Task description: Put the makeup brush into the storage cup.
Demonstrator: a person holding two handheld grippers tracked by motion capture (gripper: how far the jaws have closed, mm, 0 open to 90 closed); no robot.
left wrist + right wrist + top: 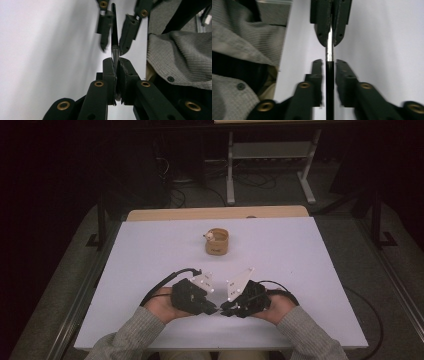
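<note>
Black and silver, a slim pen-like rod [114,47] runs between the two claws low over the near middle of the white bench [150,255], just in front of the person. The left claw [116,65] is clamped on the rod's shiny metal end, its jaws pressed tight on it. The right claw [329,65] sits around the rod's black part with its jaws standing apart, a gap showing on both sides, so it does not grip.

Judging from this, the work is a pass from one claw to the other, or a pulling apart of the rod's two parts; which one I cannot tell. Either way it looks about midway: one end is held firmly, the other is lined up inside open jaws, and closing or drawing away is left to do.

Farther back, near the middle of the bench and well apart from the claws, stands a small tan cylindrical cup [217,241] with something pale at its rim, too small to make out. If the rod is bound for it, that trip is not yet begun. Nothing lies between the claws and the cup. Grey knitted sleeves [180,57] are close by the jaws but do not touch the rod.
</note>
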